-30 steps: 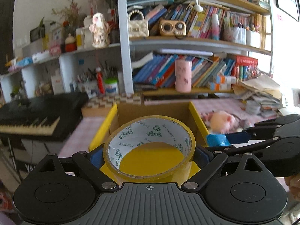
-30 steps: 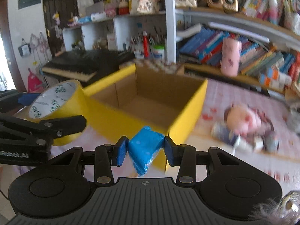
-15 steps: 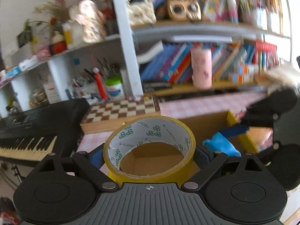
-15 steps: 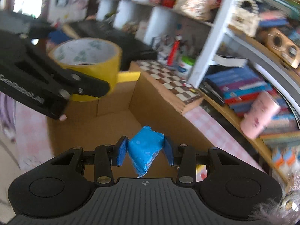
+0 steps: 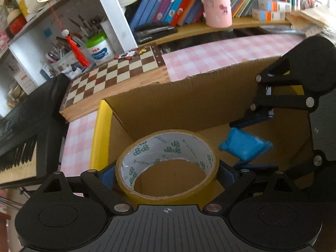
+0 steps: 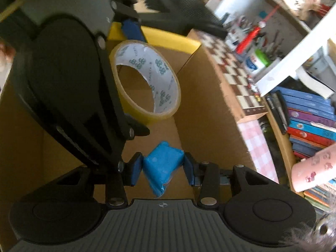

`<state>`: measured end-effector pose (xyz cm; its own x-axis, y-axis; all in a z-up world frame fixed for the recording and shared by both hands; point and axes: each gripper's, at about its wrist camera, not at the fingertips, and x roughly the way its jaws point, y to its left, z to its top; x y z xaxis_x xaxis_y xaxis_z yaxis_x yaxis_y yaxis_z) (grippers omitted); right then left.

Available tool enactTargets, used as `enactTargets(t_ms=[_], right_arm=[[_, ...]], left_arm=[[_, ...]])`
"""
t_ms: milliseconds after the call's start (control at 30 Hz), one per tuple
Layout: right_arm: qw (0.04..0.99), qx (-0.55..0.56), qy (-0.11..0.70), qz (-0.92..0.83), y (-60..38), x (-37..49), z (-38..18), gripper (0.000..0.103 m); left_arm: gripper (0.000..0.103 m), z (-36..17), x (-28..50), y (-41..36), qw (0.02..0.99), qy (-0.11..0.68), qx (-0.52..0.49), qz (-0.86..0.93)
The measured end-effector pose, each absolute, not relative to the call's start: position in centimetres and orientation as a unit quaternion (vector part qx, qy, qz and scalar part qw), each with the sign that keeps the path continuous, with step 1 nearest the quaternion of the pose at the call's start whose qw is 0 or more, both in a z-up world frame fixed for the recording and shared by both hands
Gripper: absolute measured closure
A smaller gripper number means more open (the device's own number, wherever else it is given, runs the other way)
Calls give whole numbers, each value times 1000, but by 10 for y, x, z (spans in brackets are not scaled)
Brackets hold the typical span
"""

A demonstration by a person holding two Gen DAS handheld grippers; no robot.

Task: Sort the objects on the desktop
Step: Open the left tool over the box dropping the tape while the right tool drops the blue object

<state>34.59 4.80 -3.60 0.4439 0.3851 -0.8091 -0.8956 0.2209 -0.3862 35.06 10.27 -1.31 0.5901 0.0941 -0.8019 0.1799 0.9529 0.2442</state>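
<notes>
Left hand-held gripper point(image 5: 167, 173) clamps green-logoed tape roll point(image 5: 168, 163) — right hand-held gripper point(image 6: 161, 168) clamps blue packet point(image 6: 162, 167).

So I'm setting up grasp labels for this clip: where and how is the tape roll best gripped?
Across its outer band, as the left gripper holds it now: pads on opposite sides of the tape roll, coming from the side. The rigid ring's curved wall gives two facing surfaces; its open core stays clear.

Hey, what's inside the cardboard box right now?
Only bare cardboard floor shows inside the cardboard box. The tape roll and blue packet hang above it, each clamped in a tool. The near corners are hidden behind the tools.
</notes>
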Motion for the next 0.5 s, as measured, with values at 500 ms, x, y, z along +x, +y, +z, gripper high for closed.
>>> enactTargets(t_ms=[500], right_arm=[[684,-497,261,466,44,337,-48,35]], left_arm=[[3,-20,349,95,869,459,178,-42]])
